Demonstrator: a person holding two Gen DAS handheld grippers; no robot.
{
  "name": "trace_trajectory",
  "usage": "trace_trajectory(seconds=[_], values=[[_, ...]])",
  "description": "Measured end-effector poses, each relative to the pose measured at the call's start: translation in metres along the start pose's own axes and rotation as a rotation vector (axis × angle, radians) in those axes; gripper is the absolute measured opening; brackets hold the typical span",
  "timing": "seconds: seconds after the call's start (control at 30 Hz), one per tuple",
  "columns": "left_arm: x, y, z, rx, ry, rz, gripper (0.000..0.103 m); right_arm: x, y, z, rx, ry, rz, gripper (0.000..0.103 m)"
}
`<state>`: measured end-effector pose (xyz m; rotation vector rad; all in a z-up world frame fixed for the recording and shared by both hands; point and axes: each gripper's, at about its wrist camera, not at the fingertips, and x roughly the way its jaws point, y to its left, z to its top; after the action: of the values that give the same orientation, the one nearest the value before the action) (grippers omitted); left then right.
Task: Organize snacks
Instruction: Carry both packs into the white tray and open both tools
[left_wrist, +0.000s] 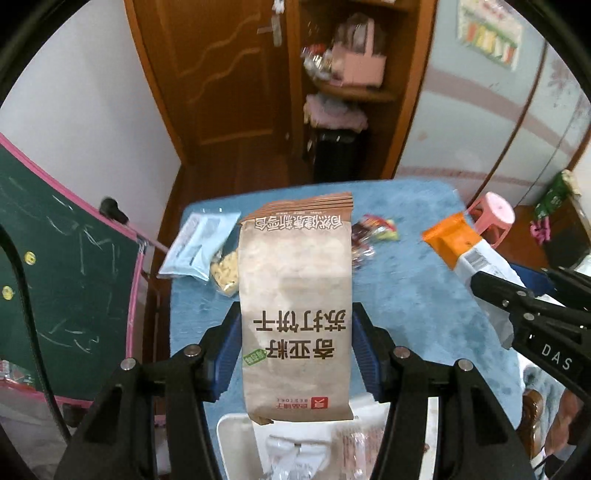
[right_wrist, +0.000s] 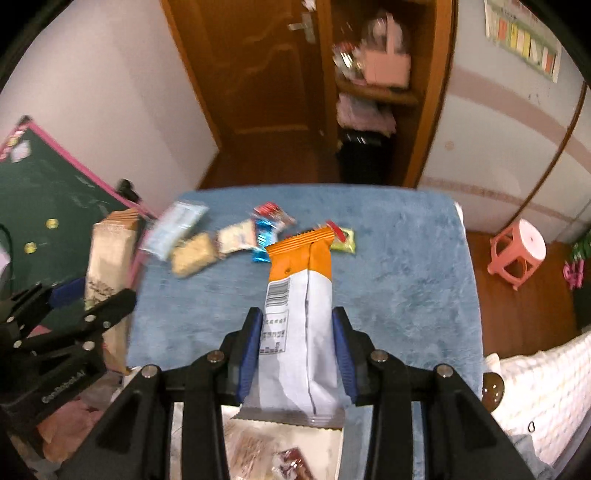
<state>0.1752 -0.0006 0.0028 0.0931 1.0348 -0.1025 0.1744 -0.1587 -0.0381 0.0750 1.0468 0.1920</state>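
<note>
Brown cracker packet (left_wrist: 294, 314) was held lengthwise along the left gripper (left_wrist: 295, 350), long axis running away from the camera, crimped far end toward the door, print upside down in view; blue pads clamped its two long edges near the lower half. Orange-and-white packet (right_wrist: 301, 325) sat likewise in the right gripper (right_wrist: 298, 350), orange end pointing away, serrated white end nearest the camera, seam side up; jaws clamped on its sides at mid-length. Both packets were above the blue worktop (right_wrist: 406, 277), over a white tray (left_wrist: 231, 435) holding wrapped snacks; loose snacks (right_wrist: 221, 240) lay in a cluster at the worktop's far side; pink stool (right_wrist: 519, 251) stood on the floor beyond.
</note>
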Motion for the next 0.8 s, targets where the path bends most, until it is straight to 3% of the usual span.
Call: trace_trajectory(seconds=[0.23,0.4,0.53,0.8], values=[[-0.082,-0.013,-0.039,0.048,-0.091,-0.046,0.054,-0.072,0.029,-0.038,-0.081,-0.113,0.087,0.038],[-0.114,-0.024,-0.075,0.072,-0.142,-0.079,0.055,-0.102,0.034,-0.073,-0.100,-0.168,0.156,0.038],[-0.126,-0.023,-0.102,0.053,-0.165,-0.113,0.055,-0.112,0.030,-0.101,-0.088,-0.207,0.187,0.038],[-0.128,-0.013,-0.150,-0.003,-0.229,-0.119,0.055,-0.133,0.028,-0.152,-0.089,-0.331,0.164,0.039]])
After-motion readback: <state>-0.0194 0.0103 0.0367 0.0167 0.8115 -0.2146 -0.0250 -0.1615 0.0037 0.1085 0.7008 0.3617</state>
